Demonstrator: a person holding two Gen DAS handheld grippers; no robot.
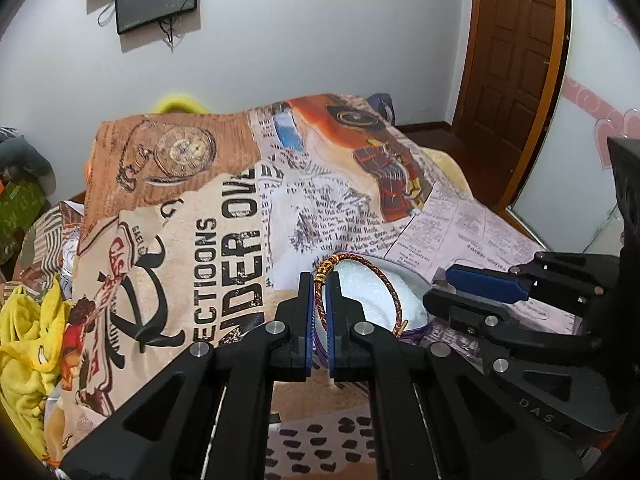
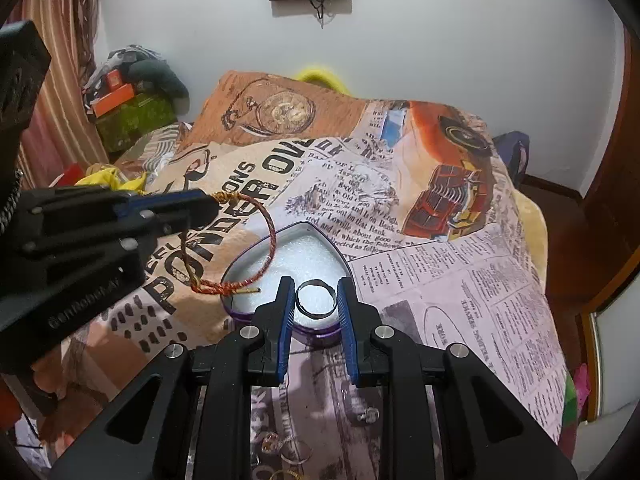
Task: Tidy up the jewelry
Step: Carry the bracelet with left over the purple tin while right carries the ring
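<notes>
My left gripper (image 1: pixel 319 280) is shut on a red-and-gold braided cord bracelet (image 1: pixel 394 294) and holds it above a heart-shaped purple tin with white foam lining (image 1: pixel 376 292). In the right wrist view the left gripper (image 2: pixel 214 202) comes in from the left, and the bracelet (image 2: pixel 272 236) hangs over the tin (image 2: pixel 288 258). My right gripper (image 2: pixel 317 292) is shut on a dark metal ring (image 2: pixel 316 299), held over the tin's near edge. In the left wrist view the right gripper (image 1: pixel 440 286) is at the right of the tin.
The tin sits on a bed covered by a newspaper-print blanket (image 2: pixel 440 280). Small loose jewelry pieces (image 2: pixel 292 454) lie on the blanket below my right gripper. Yellow cloth (image 1: pixel 28 344) and boxes (image 2: pixel 128 116) are at the left. A wooden door (image 1: pixel 516 60) stands at the right.
</notes>
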